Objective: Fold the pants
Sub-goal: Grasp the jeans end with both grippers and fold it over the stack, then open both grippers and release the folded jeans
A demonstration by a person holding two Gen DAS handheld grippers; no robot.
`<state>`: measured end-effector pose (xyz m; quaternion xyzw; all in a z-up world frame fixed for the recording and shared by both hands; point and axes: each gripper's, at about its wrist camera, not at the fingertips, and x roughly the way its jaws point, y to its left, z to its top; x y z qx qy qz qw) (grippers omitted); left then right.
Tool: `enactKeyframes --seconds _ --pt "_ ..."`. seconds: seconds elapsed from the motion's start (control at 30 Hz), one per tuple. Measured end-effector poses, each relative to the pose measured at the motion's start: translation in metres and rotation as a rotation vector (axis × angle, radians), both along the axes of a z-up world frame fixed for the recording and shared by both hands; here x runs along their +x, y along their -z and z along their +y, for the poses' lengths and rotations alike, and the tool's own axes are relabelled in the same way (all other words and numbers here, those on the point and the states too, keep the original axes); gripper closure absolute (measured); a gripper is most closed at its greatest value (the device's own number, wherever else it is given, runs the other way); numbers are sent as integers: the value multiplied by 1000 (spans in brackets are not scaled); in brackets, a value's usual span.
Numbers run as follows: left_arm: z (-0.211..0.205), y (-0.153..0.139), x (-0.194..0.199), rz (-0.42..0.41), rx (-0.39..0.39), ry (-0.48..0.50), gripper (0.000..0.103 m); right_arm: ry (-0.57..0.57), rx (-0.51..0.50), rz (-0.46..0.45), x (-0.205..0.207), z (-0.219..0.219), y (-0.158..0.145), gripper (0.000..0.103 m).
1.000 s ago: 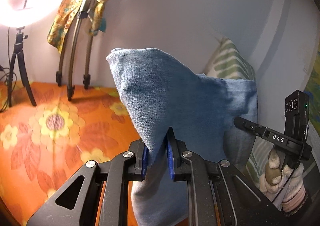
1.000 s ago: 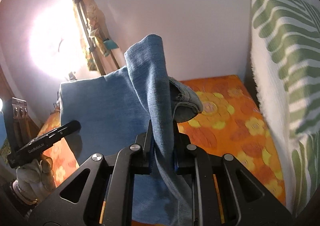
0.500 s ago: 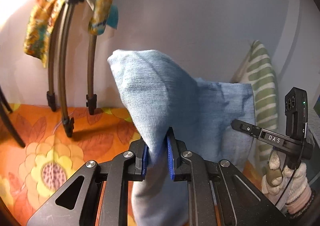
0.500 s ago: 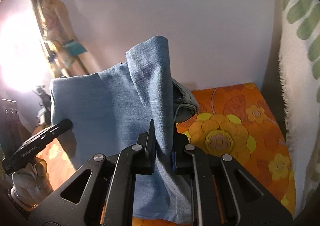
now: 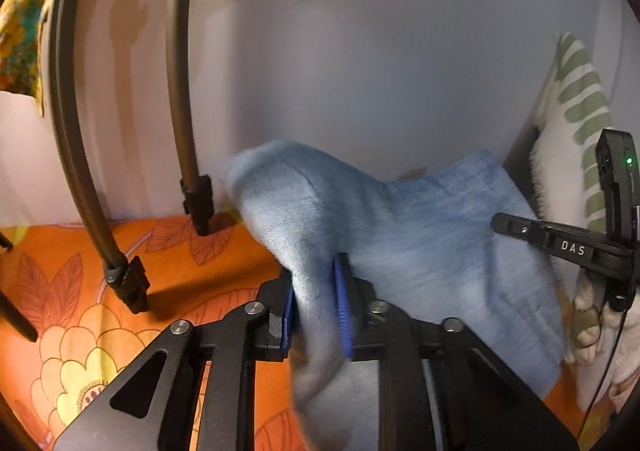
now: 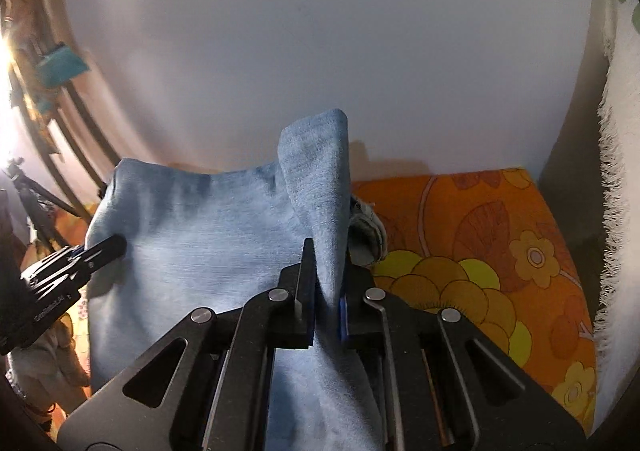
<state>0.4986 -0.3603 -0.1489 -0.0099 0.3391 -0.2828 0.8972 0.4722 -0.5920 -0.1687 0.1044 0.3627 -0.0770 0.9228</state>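
Note:
Light blue denim pants [image 5: 420, 235] hang stretched between both grippers just above the orange bedspread. My left gripper [image 5: 315, 277] has a fold of the pants between its blue pads; its jaws are opening, and the cloth still fills the gap. My right gripper [image 6: 326, 263] is shut on the other bunched corner of the pants [image 6: 200, 235], with a hem [image 6: 366, 235] curling out to its right. Each gripper shows at the edge of the other's view: the right one [image 5: 504, 223] and the left one [image 6: 108, 245], both against the cloth.
An orange floral bedspread [image 5: 80, 291] [image 6: 480, 251] lies below, ending at a white wall close ahead. Dark curved stand legs [image 5: 120, 279] rest on it at the left. A green-striped pillow [image 5: 576, 111] and a white fringed cloth [image 6: 616, 211] stand at the right. A tripod [image 6: 36, 203] is far left.
Both grippers have moved forward and down toward the wall, carrying the pants lower over the bedspread. The left pads stand slightly wider apart.

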Motion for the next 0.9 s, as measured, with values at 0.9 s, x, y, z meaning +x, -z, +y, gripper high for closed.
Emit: enactKeyframes --seconds 0.9 --pt "62 -97 -121 -20 -34 -7 50 61 -38 -80 -154 44 -88 58"
